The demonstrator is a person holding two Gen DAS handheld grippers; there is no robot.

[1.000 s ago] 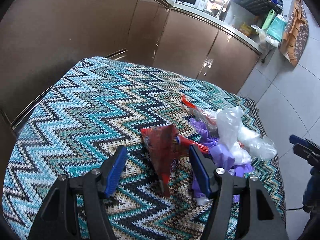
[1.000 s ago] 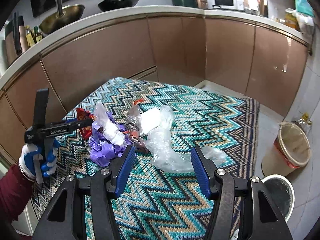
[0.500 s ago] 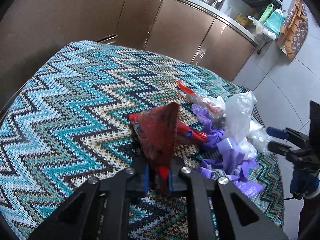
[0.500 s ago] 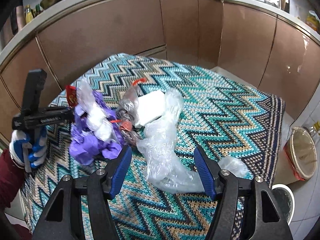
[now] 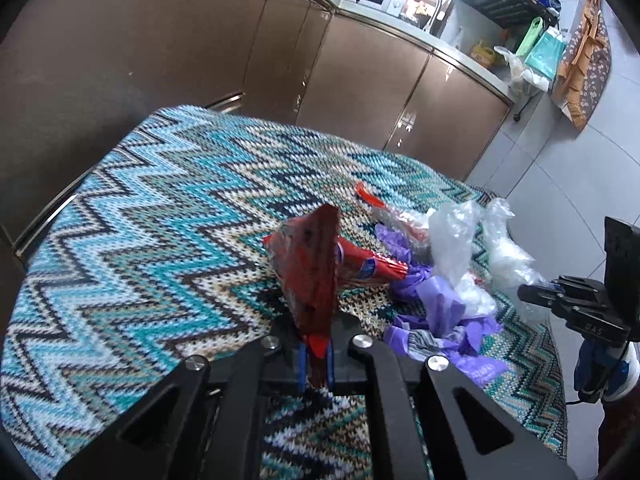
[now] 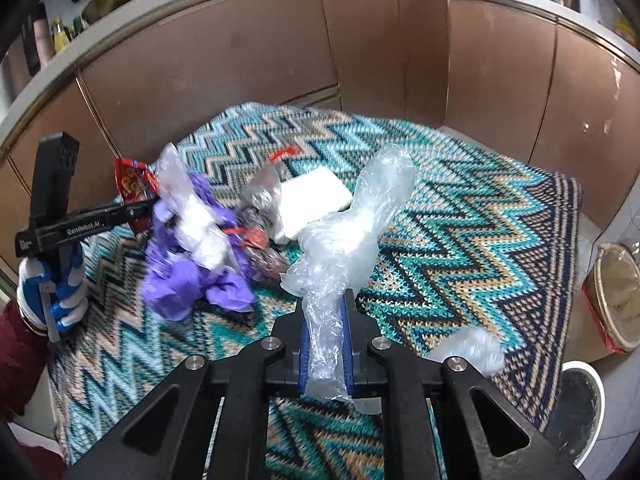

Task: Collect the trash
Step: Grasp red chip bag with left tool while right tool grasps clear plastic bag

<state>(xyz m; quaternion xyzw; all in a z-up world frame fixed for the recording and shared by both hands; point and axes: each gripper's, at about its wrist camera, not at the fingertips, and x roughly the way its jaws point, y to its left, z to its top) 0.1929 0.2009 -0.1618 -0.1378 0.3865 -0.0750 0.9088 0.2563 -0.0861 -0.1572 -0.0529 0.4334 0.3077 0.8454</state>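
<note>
We clamp a red wrapper (image 5: 316, 276) in our left gripper (image 5: 316, 364) and clear plastic (image 6: 352, 240) in our right gripper (image 6: 326, 356), the lined bin (image 6: 614, 296) nearer the right gripper.

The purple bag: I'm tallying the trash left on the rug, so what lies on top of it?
A crumpled white plastic piece lies on the purple bag. Whatever sits under that bag on the zigzag rug is covered and can't be seen.

Glossy red foil wrapper (image 5: 316, 272), knitted cloth (image 5: 160, 216)
</note>
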